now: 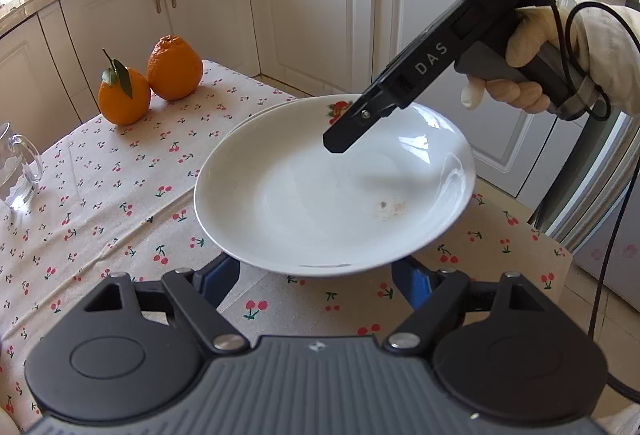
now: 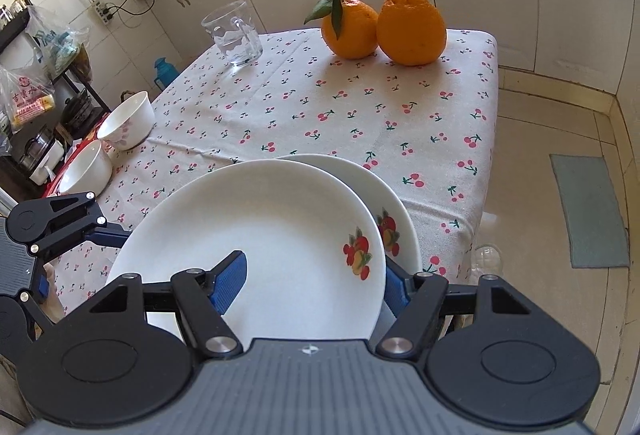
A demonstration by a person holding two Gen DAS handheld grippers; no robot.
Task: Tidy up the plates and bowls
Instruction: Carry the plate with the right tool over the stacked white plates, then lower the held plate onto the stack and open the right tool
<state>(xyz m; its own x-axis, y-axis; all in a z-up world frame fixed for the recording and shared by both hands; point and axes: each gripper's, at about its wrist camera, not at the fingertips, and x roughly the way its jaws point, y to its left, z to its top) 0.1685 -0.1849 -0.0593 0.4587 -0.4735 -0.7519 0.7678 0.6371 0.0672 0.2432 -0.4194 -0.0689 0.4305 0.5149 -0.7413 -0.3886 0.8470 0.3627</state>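
Note:
A white plate (image 1: 320, 191) with a fruit print lies on top of a second printed plate (image 2: 394, 195) near the table's edge; it also shows in the right wrist view (image 2: 272, 235). My right gripper (image 2: 312, 283) is open, its left blue finger (image 2: 228, 287) over the top plate and its right finger outside the rim. It reaches over the plate's far rim in the left wrist view (image 1: 340, 143). My left gripper (image 1: 320, 279) is open, its blue fingers under the plate's near rim. Two white bowls (image 2: 128, 121) (image 2: 86, 169) stand at the table's left edge.
Two oranges (image 2: 384, 27) and a glass mug (image 2: 234, 33) stand at the far end of the cherry-print tablecloth (image 2: 320, 107). White cabinets (image 1: 312, 7) lie behind. A green mat (image 2: 588, 211) lies on the tiled floor to the right.

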